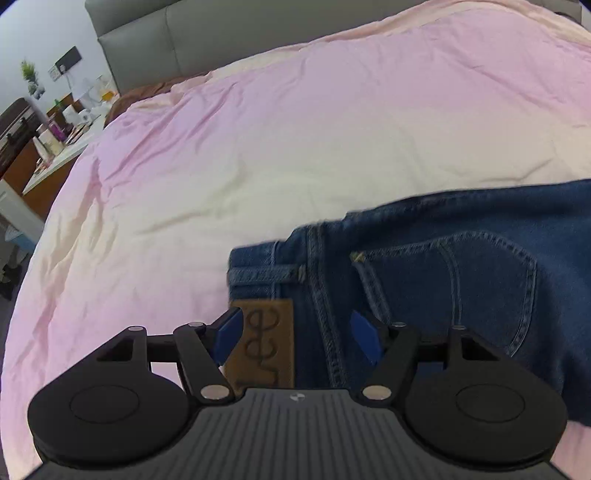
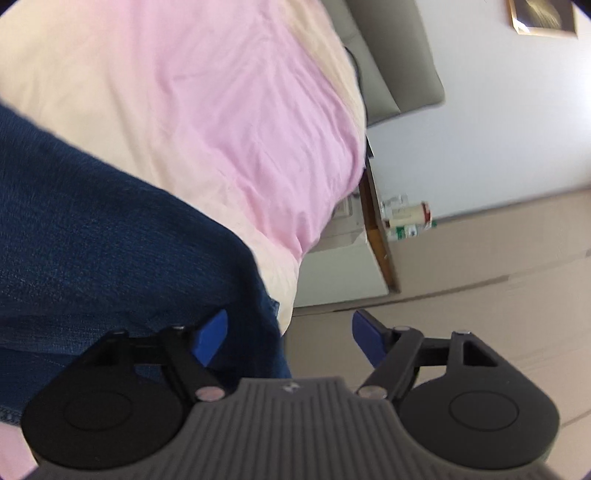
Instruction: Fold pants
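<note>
Item: pants (image 1: 461,280), dark blue denim jeans w/ lighter contrast topstitching. Lying on bed cover (image 1: 258,140), near its front edge. In left wrist view, waist end faces the camera: waistband, belt loop (image 1: 273,274), curved back pocket (image 1: 480,288) w/ double stitch rows. Fabric looks flat, slight motion blur along the upper edge.

Label: tan leather-look patch (image 1: 264,343) on waistband, dark curly script embossed; letters only partly visible, not readable. No other writing legible.

Left gripper (image 1: 299,338): blue pads (image 1: 229,334) spread apart, patch and waistband seam lying between them; pads not pressed together. Contact w/ cloth can't be confirmed.

Right gripper (image 2: 288,338): fingers (image 2: 365,338) apart, holding nothing. Left-hand pad sits over a denim edge, right-hand pad hangs over bare floor (image 2: 480,266) beyond the bed side. Right wrist view shows plain denim, no seams apart from a stitched hem at lower left; pants drape toward the bed's edge.

Bed cover: pink/cream, lightly creased. Grey padded headboard (image 1: 166,40) behind. Cluttered side table (image 1: 62,136) at left of bed. Framed picture (image 2: 543,16) on wall in right wrist view.
</note>
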Available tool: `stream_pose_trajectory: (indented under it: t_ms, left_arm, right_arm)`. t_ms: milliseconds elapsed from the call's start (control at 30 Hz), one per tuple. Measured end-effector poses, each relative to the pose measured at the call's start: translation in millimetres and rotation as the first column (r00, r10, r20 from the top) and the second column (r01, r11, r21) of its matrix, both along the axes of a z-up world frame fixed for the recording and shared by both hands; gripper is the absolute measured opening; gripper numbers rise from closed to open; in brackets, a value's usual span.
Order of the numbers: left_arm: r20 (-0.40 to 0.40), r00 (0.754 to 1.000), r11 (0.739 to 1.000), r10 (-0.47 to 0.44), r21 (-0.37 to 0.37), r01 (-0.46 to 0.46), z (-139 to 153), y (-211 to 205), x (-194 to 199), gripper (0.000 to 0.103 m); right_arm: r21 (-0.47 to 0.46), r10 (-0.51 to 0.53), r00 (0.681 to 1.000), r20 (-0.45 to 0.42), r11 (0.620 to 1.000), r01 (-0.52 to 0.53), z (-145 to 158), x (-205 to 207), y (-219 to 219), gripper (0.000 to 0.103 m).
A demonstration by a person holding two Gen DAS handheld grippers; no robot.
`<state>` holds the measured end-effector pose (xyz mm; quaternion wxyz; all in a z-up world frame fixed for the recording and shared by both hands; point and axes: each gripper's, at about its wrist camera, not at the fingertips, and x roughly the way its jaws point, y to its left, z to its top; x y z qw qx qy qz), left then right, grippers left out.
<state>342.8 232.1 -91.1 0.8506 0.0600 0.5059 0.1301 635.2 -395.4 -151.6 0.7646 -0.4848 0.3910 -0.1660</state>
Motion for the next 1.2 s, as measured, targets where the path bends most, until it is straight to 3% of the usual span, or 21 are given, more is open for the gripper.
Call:
stream_pose_trajectory:
  t_ms: [100, 200, 267, 367, 433, 500, 633, 700, 733, 767, 833, 933, 1067, 1200]
  left_arm:
    - [0.021, 0.998, 0.999, 0.055, -0.005, -0.055, -0.7, 12.5, -23.9, 0.079]
    - [0.043, 0.989, 0.988, 0.138, -0.082, -0.134, -0.7, 28.7, -43.6, 0.079]
    - [0.038, 0.984, 0.977, 0.176, -0.131, -0.17, -3.9, 35.9, -52.2, 0.08]
    - [0.017, 0.983, 0.972, 0.184, -0.148, -0.18, -16.1, 35.2, -56.3, 0.076]
    - [0.003, 0.984, 0.977, 0.176, -0.12, -0.174, -25.5, 29.7, -52.0, 0.075]
    - [-0.014, 0.984, 0.98, 0.179, -0.084, -0.179, -34.7, 24.4, -44.5, 0.074]
    - [-0.066, 0.981, 0.981, 0.182, -0.051, -0.185, -47.4, 16.9, -28.1, 0.061]
    - [-0.086, 0.979, 0.982, 0.183, -0.022, -0.186, -52.0, 11.7, -20.5, 0.058]
    - [-0.092, 0.979, 0.983, 0.182, -0.01, -0.184, -53.5, 9.5, -18.1, 0.056]
    - [-0.098, 0.978, 0.983, 0.182, 0.001, -0.183, -55.9, 7.6, -16.3, 0.055]
    - [-0.11, 0.977, 0.983, 0.182, 0.019, -0.181, -58.9, 4.3, -13.2, 0.053]
    - [-0.123, 0.976, 0.984, 0.177, 0.038, -0.174, -61.6, -0.7, -10.3, 0.051]
    - [-0.123, 0.977, 0.983, 0.173, 0.075, -0.165, -63.5, -9.1, -11.1, 0.051]
    - [-0.122, 0.975, 0.98, 0.185, 0.093, -0.174, -63.4, -16.1, -13.0, 0.051]
  right_arm:
    - [0.123, -0.058, 0.998, 0.034, 0.991, 0.053, 26.2, -13.5, -22.0, 0.07]
    - [0.286, -0.141, 0.989, 0.035, 0.95, 0.125, 42.1, -34.4, -52.0, 0.07]
    - [0.412, -0.202, 0.979, 0.019, 0.894, 0.176, 43.0, -48.9, -73.8, 0.059]
    - [0.563, -0.314, 0.949, 0.026, 0.789, 0.246, 35.1, -68.4, -105.9, 0.046]
    - [0.642, -0.373, 0.927, 0.037, 0.719, 0.264, 25.5, -78.3, -123.8, 0.045]
    - [0.676, -0.375, 0.927, 0.029, 0.69, 0.259, 10.5, -83.5, -132.6, 0.045]
    - [0.586, -0.283, 0.958, 0.054, 0.785, 0.199, -20.7, -81.8, -129.3, 0.048]
    - [0.562, -0.265, 0.958, 0.107, 0.811, 0.162, -26.5, -77.2, -132.4, 0.047]
    - [0.568, -0.265, 0.955, 0.135, 0.81, 0.145, -25.8, -75.1, -135.9, 0.043]
    - [0.586, -0.264, 0.951, 0.159, 0.8, 0.124, -23.0, -73.6, -139.9, 0.023]
    - [0.619, -0.248, 0.951, 0.186, 0.781, 0.083, -14.7, -70.5, -145.3, 0.0]
    - [0.597, -0.249, 0.938, 0.242, 0.8, 0.058, 7.2, -62.4, -149.1, 0.0]
    - [0.595, -0.305, 0.883, 0.355, 0.803, 0.038, 51.2, -33.6, -158.8, 0.0]
    - [0.504, -0.298, 0.898, 0.324, 0.858, 0.103, 41.3, 6.7, -145.8, 0.0]
